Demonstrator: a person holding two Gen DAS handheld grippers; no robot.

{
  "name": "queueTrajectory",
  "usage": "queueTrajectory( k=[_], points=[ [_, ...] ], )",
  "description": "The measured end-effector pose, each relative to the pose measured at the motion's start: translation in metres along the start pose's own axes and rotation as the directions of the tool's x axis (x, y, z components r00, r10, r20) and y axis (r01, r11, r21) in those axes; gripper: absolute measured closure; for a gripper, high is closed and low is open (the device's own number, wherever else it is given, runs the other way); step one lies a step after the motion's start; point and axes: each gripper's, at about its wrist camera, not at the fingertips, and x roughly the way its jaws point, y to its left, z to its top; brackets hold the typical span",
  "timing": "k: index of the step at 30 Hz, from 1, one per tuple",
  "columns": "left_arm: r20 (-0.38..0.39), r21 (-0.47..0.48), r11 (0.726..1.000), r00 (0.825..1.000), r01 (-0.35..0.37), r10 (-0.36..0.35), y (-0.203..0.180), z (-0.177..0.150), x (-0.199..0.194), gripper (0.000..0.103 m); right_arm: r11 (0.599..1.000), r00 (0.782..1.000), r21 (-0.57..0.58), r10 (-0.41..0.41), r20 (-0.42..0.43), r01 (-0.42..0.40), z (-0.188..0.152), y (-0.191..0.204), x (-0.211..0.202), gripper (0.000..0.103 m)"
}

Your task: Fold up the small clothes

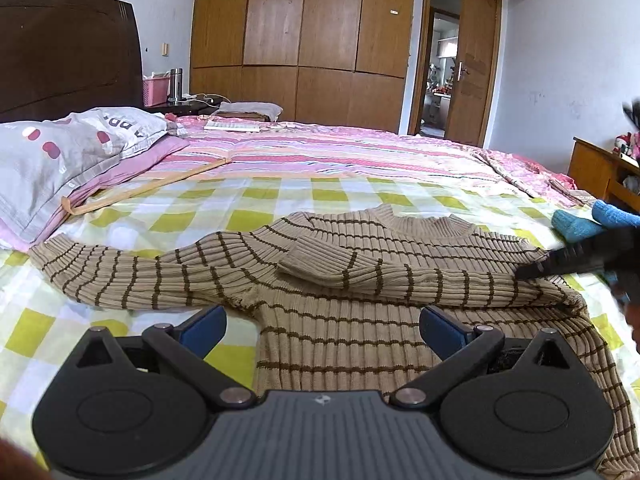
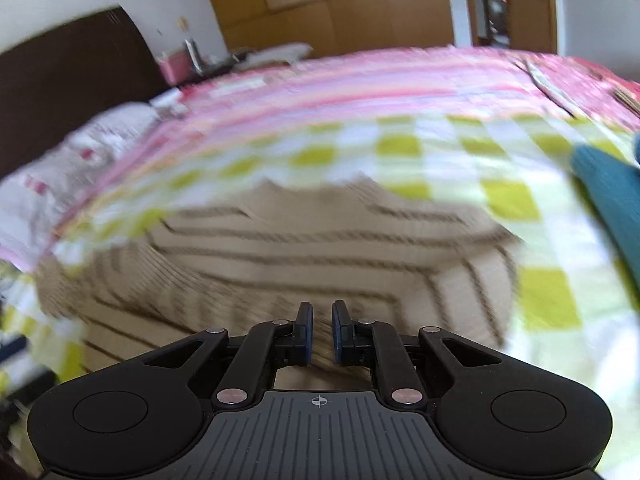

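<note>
A: Where's the sweater [image 1: 360, 280]?
B: Flat on the bed [image 1: 280, 200], on the green-check part of the sheet, collar at the far side. One sleeve is folded across the chest with its cuff near the middle. The other sleeve is stretched out left toward the pillow [image 1: 60, 152].

A: Left tongs [image 1: 322, 330]?
B: Wide open, nothing between the pads. They sit over the lower body of the sweater. One pad is over the sheet just off the sweater's left edge, the other is over the knit.

A: Right tongs [image 2: 322, 334]?
B: Narrow gap between the pads, nothing pinched that I can see. They are above the sweater's lower part. The right wrist view is badly smeared, so fine contact can't be read. In the left wrist view a dark finger of it lies by the folded sleeve's shoulder end; touching or not, can't tell.

A: Edges?
B: The hem runs under the tongs body, out of sight. The left side seam is visible. The right side spreads to the frame edge.

A: Room to move?
B: Open sheet beyond the collar, up to the pink striped cover [image 1: 320, 152]. A wooden stick [image 1: 140, 192] lies far left by the pillow, well apart from the sweater body. A blue knit item [image 1: 592, 220] sits just off the right shoulder, tight there.
</note>
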Motion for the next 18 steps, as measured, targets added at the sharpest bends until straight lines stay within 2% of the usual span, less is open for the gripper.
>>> queueTrajectory(
  k=[1,4,8,10,13,16,18],
  points=[
    [-0.004,0.003,1.0,1.0,-0.001,0.001,-0.001,-0.001,0.001,0.0,1.0,1.0,-0.002,-0.005,-0.028,0.005,-0.005,-0.004,0.002,0.09],
    [-0.01,0.023,1.0,1.0,-0.004,0.005,-0.005,-0.003,0.003,0.0,0.998,0.991,0.001,0.067,-0.115,-0.067,-0.018,-0.006,-0.001,0.09],
    [-0.014,0.035,0.999,1.0,-0.007,0.007,-0.007,-0.006,0.005,0.0,0.977,0.955,-0.069,0.183,-0.235,-0.204,-0.035,0.012,-0.016,0.09],
    [-0.019,0.034,0.999,1.0,-0.009,0.01,-0.007,-0.006,0.007,0.0,0.965,0.954,-0.127,0.195,-0.229,-0.228,-0.035,0.03,-0.023,0.09],
    [-0.018,0.03,0.999,1.0,-0.015,0.016,-0.005,-0.007,0.007,0.0,0.949,0.955,-0.155,0.249,-0.162,-0.274,-0.018,0.048,-0.024,0.09],
    [-0.015,0.028,0.999,1.0,-0.019,0.02,-0.003,-0.005,0.008,0.0,0.941,0.963,-0.204,0.255,-0.09,-0.269,0.004,0.07,-0.005,0.087],
    [-0.009,0.032,0.999,1.0,-0.026,0.027,-0.002,-0.005,0.009,0.0,0.934,0.966,-0.247,0.25,-0.07,-0.259,0.013,0.085,0.012,0.076]
  ],
)
